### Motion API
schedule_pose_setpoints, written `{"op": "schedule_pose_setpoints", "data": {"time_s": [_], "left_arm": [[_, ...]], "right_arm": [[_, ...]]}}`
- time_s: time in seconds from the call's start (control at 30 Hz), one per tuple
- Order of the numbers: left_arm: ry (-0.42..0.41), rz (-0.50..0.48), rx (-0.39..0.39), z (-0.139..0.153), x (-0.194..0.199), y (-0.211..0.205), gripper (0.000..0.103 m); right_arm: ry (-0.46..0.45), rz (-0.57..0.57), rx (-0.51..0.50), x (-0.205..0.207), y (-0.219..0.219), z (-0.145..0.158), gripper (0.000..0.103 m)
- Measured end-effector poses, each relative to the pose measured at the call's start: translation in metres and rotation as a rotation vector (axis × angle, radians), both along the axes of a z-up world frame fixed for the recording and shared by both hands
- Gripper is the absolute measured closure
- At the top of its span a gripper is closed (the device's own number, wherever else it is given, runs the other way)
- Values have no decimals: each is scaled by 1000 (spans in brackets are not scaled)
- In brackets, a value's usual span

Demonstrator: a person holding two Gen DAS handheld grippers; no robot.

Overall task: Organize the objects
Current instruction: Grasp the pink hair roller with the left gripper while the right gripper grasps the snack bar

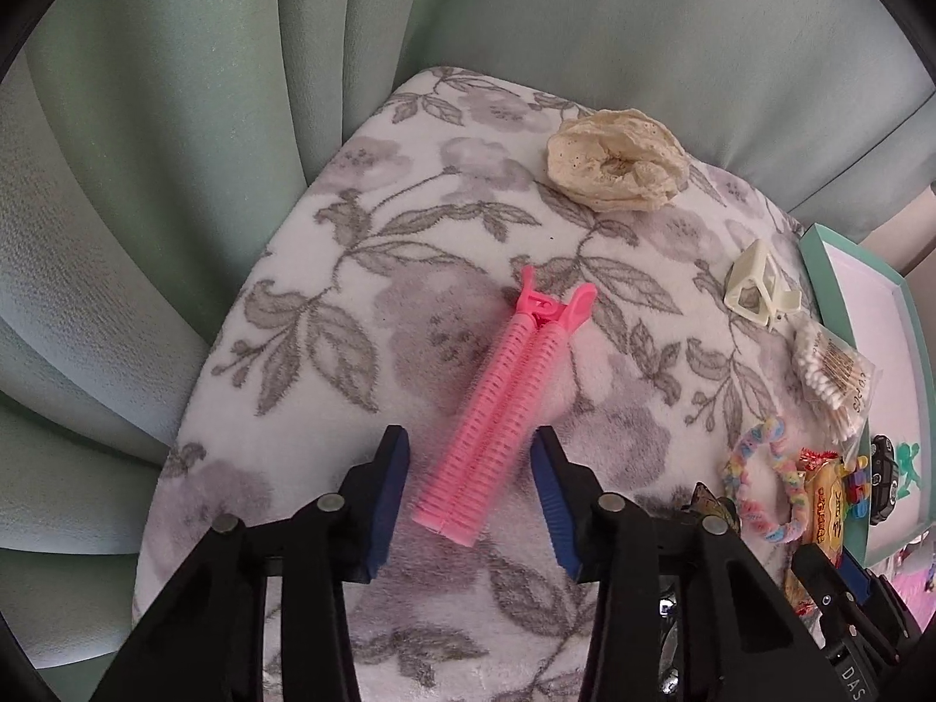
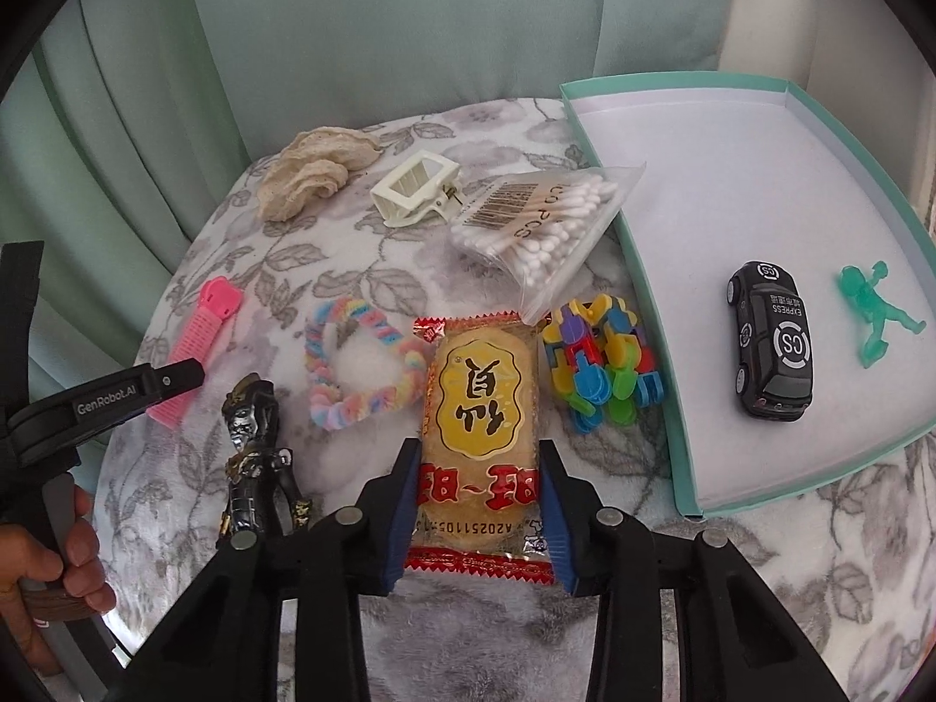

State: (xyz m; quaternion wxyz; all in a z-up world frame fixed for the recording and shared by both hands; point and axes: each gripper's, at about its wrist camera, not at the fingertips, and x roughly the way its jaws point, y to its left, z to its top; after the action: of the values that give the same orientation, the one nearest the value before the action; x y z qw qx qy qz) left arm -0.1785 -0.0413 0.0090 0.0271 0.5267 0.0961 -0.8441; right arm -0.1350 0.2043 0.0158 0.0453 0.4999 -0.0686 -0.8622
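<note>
The left hand-held gripper (image 1: 471, 485) is open, the pink ribbed plastic hair roller clip (image 1: 500, 409) between its fingers. The right hand-held gripper (image 2: 479, 503) is open around the yellow-and-red wrapped rice cracker packet (image 2: 479, 439).

**Counted on the blanket and in the box**

On the flowered blanket (image 2: 205, 485) lay 1 pink hair roller (image 1: 503, 403), 1 cream scrunchie (image 1: 614, 159), 1 cream hair claw (image 2: 418, 190), 1 bag of cotton swabs (image 2: 541, 222), 1 rainbow hair tie (image 2: 360, 365), 1 snack packet (image 2: 479, 439), 1 dark figurine (image 2: 254, 456) and 1 clump of coloured plastic clips (image 2: 602, 365), too tangled to count singly. The 1 teal box (image 2: 655, 316) held 2 toys: 1 black car (image 2: 771, 345) and 1 green figure (image 2: 877, 310). There were 2 grippers: 1 left gripper (image 1: 471, 491) and 1 right gripper (image 2: 481, 506).
</note>
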Motion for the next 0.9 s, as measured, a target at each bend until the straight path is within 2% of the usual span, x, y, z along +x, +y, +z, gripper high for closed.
{"op": "schedule_pose_setpoints", "data": {"time_s": [0.07,0.17,0.9], "left_arm": [[3,-7,-16,2,1,2,70],[11,-7,-13,5,4,3,75],[147,-12,-33,75,39,8,76]], "right_arm": [[2,-2,-5,1,0,2,64],[18,1,-3,4,0,7,64],[153,6,-37,34,4,64,64]]}}
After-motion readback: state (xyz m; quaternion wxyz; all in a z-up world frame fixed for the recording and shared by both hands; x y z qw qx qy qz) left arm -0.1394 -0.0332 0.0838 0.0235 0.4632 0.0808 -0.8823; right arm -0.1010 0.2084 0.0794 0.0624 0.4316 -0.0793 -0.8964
